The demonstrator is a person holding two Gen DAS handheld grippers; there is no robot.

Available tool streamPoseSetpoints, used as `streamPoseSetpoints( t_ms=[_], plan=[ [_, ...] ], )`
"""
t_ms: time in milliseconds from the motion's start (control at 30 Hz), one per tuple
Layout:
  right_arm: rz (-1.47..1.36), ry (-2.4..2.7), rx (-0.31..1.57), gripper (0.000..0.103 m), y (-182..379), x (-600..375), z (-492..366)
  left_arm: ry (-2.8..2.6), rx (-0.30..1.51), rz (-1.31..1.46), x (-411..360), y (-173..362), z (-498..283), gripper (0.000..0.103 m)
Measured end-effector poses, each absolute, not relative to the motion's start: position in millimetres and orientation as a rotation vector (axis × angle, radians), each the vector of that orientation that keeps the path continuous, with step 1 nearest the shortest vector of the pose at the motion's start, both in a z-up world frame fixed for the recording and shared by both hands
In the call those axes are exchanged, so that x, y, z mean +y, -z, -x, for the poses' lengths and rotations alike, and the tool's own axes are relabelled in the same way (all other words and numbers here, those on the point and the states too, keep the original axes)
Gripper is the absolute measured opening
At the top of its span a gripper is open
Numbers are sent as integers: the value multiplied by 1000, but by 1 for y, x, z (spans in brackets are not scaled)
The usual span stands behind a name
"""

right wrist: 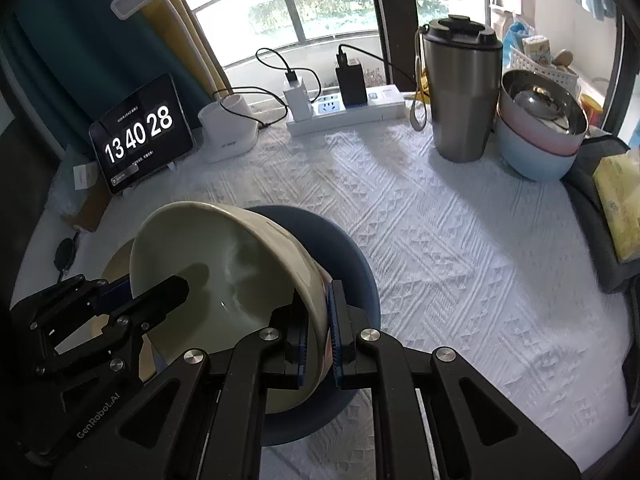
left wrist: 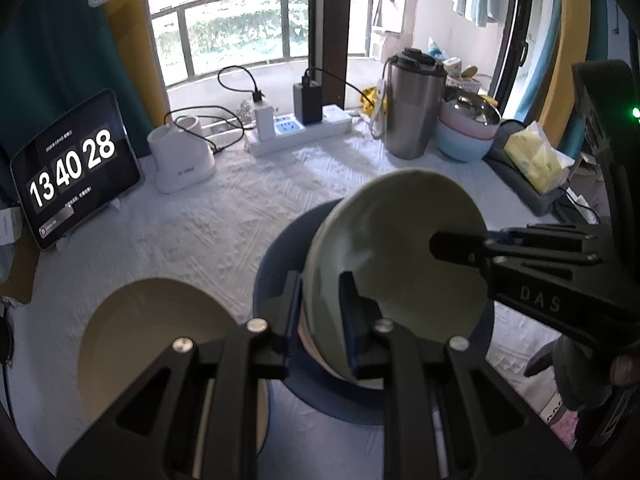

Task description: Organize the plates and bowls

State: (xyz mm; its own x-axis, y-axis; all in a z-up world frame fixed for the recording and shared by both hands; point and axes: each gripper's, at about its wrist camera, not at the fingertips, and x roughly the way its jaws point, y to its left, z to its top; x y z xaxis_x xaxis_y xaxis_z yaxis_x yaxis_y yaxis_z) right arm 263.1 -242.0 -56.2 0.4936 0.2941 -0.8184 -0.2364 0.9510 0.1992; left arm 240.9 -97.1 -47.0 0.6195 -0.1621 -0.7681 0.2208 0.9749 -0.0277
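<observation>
Both pairs of fingers are closed on the rim of one pale green bowl (left wrist: pixel 400 280): the left gripper (left wrist: pixel 320 320) pinches the wall of the bowl on one side, and the right gripper (right wrist: pixel 318 332) pinches the opposite side, with one finger inside the bowl and one outside in each case. The bowl is tilted and sits over a dark blue bowl (right wrist: pixel 352 264) that stands on the counter (right wrist: pixel 460 280), which has a white textured cloth; I cannot tell if the two bowls touch. Just beside the blue bowl lies a cream plate (left wrist: pixel 152 328). Farther back, a tablet (right wrist: pixel 140 136) showing a clock leans at one side, near a white stand (left wrist: pixel 180 160) and a white power strip (right wrist: pixel 348 112) with chargers and black cables. At the other side stands a steel tumbler (right wrist: pixel 460 92), and next to it a stack of bowls (right wrist: pixel 536 140), light blue, pink and metal. A yellow tissue pack (left wrist: pixel 536 156) is near them.
</observation>
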Motion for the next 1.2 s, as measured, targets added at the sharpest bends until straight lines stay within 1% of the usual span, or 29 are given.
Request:
streamPoseSetpoints(
  t_ms=[567,733,1067,1167,1200],
  plan=[
    [-66,-316,1056,12,73,-239,-267,209,932,-92,-98,69,-247,19],
    [-74,-307,1055,16,73,-240,-266,199,921,-106,-95,67,-245,21],
    [-72,-304,1017,18,62,-242,-259,200,887,-99,-90,55,-239,21],
    [-69,-301,1000,23,56,-244,-255,191,876,-92,-87,49,-236,21],
    [-69,-300,996,25,55,-244,-255,191,875,-88,-86,48,-235,21]
  ],
)
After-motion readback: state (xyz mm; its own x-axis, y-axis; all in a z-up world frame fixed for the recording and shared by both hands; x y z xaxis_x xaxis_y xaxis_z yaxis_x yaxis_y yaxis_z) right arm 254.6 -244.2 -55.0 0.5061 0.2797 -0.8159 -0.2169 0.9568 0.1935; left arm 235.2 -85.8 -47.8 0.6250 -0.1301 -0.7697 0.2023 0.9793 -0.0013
